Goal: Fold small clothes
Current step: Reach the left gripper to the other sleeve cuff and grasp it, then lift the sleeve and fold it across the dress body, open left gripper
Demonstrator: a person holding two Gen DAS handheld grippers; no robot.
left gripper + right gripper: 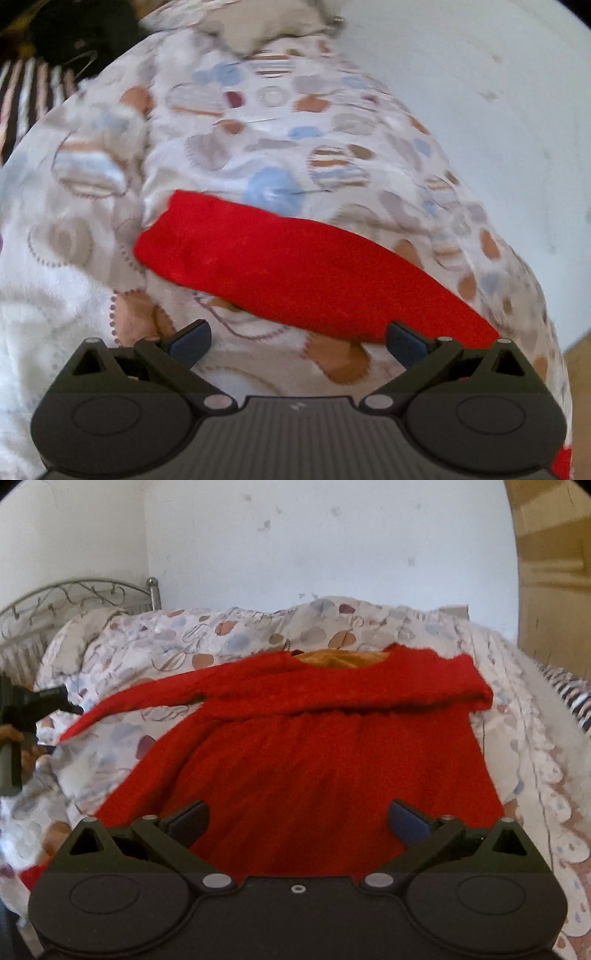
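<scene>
While I watch both feeds | left gripper (298,345) wide open, empty, red sleeve (295,269) just ahead on duvet (229,147) | right gripper (298,825) wide open, empty, dress (303,768) spread flat ahead.

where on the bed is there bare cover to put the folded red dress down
Bare patterned duvet runs down the right side of the red dress, out to the bed's edge. A smaller bare patch lies between the outstretched sleeve and the skirt. Behind the collar, only a rumpled strip before the wall. The left side is crowded: the sleeve and the left tool sit there.
</scene>
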